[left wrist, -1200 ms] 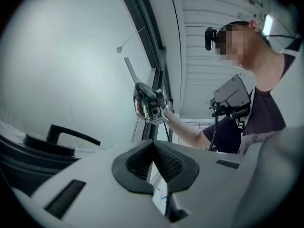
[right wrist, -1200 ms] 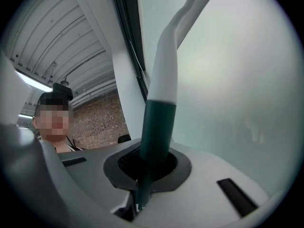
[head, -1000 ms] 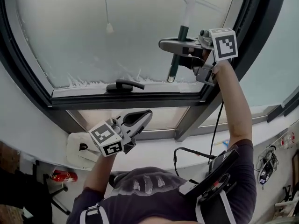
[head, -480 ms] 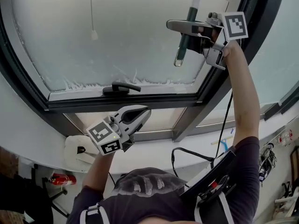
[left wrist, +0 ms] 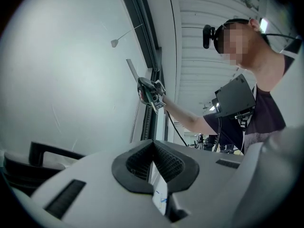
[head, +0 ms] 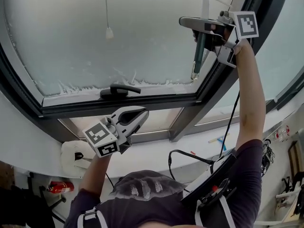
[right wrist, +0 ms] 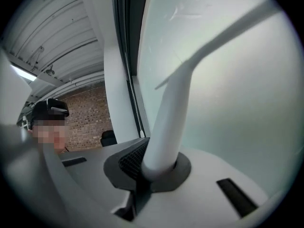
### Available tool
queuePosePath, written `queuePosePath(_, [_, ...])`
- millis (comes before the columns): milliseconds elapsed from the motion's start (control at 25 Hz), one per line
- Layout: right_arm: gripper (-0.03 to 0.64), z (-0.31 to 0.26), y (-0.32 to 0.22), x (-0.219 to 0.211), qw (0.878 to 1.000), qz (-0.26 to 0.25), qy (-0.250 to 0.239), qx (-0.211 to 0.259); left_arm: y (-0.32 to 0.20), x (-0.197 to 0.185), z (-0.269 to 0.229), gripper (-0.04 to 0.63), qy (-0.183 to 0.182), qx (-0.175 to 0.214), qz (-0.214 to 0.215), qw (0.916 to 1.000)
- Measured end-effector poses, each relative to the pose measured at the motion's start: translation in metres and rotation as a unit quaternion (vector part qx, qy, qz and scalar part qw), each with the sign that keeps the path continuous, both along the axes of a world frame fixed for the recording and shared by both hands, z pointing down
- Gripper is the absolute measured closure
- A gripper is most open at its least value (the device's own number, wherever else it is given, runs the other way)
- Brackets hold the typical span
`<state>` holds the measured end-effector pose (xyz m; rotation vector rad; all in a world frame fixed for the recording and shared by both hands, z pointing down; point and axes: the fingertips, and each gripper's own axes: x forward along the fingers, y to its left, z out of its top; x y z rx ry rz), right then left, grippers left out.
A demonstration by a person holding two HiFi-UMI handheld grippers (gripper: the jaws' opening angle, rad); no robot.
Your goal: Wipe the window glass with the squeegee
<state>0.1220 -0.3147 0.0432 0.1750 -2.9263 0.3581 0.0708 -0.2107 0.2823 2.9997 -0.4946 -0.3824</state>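
Right gripper (head: pixel 200 25) holding squeegee (head: pixel 198 56), handle down, blade up

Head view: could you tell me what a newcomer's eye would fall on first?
The right gripper, raised at the pane's right edge, is shut on the squeegee, whose handle hangs below the jaws. The milky window glass fills the top; the left gripper hovers shut and empty below its frame.
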Motion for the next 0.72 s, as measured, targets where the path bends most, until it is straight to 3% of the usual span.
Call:
queuePosePath(120, [0.615,-0.006,-0.011,0.013,0.999,0.038,-0.025,0.004,0.001,0.003,-0.001,0.591,-0.002,0.004,0.011,0.9999])
queuePosePath(360, [0.617,0.001,-0.014,0.02,0.997,0.06,-0.038,0.011,0.001,0.017,0.005,0.59,-0.009,0.003,0.034,0.9994])
queuePosePath(480, [0.617,-0.004,-0.016,0.013,0.995,0.067,-0.073,0.016,-0.001,0.041,0.009,0.59,-0.032,0.032,0.047,0.9979])
queuePosePath(560, [0.617,-0.005,-0.009,0.005,0.995,0.057,-0.074,0.022,-0.012,0.056,-0.004,0.59,-0.039,0.072,0.025,0.9963])
queuePosePath(600, [0.617,-0.004,-0.006,0.001,0.996,0.051,-0.07,0.025,-0.021,0.061,-0.014,0.556,-0.039,0.092,0.01,0.9949])
queuePosePath(680, [0.617,-0.002,0.0,-0.009,0.997,0.04,-0.065,0.027,-0.035,0.073,-0.037,0.331,-0.043,0.12,-0.003,0.9918])
queuePosePath(720, [0.617,-0.001,0.003,-0.013,0.997,0.034,-0.064,0.029,-0.041,0.08,-0.047,0.305,-0.047,0.13,0.002,0.9903])
